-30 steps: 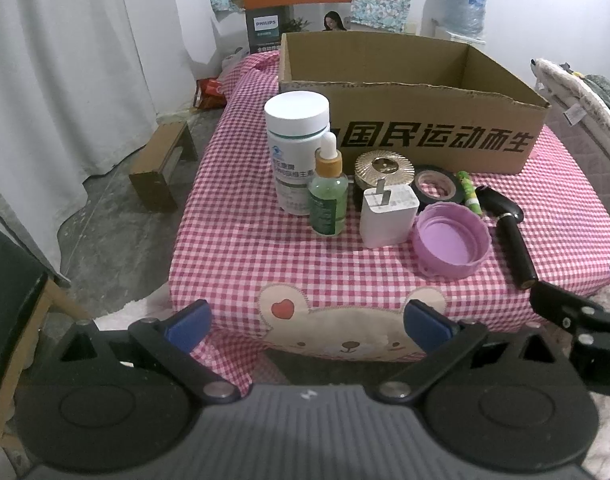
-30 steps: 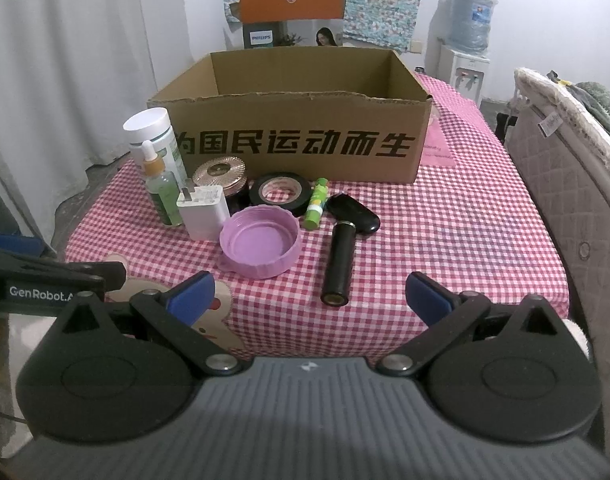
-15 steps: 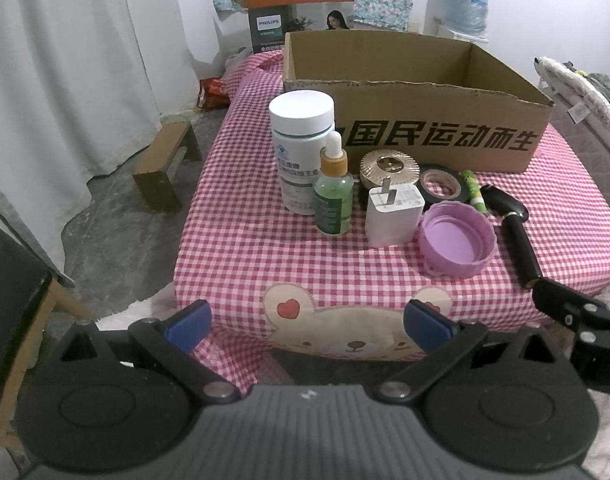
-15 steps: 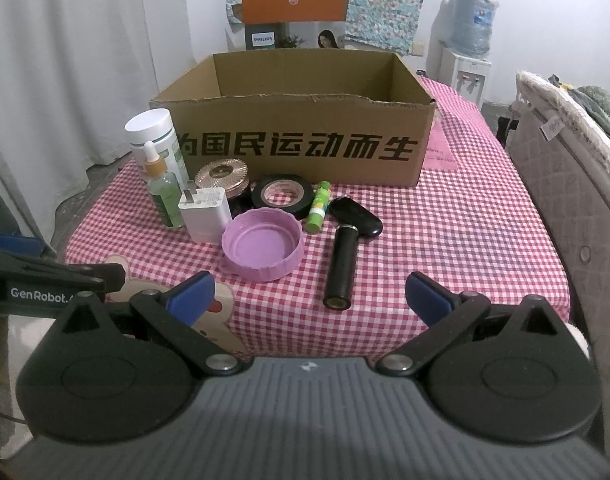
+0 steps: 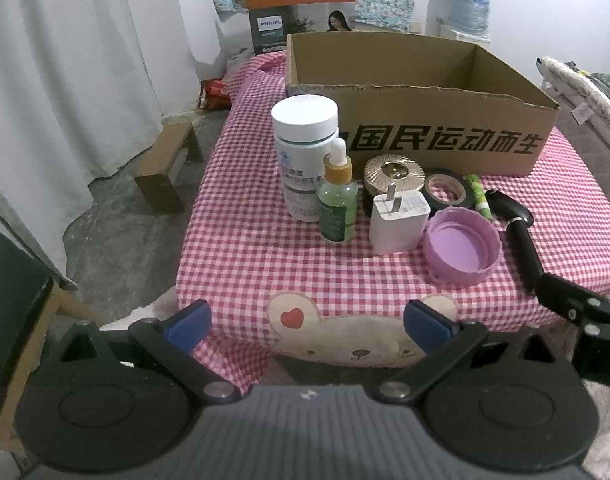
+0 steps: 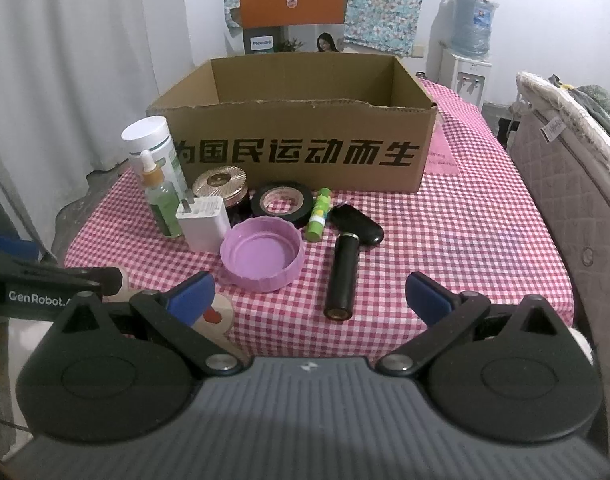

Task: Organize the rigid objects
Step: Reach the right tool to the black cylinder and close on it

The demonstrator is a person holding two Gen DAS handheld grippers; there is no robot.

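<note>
Jaws on both grippers are spread wide with nothing between them. Left gripper (image 5: 307, 322) sits low in its frame, hanging off the near edge of the pink checked tablecloth (image 5: 241, 248); right gripper (image 6: 309, 294) does the same in its own view. Mid-frame, all bunched together: purple lid (image 6: 262, 258) lying open side up, white charger (image 6: 203, 222) just left of it, green dropper bottle (image 6: 161, 200), white pill bottle (image 6: 151, 146), gold-lidded jar (image 6: 221, 184), black tape roll (image 6: 285, 202), green glue stick (image 6: 319, 214), and a black handled tool (image 6: 347, 256). Behind them, upper centre, the open cardboard box (image 6: 297, 148).
</note>
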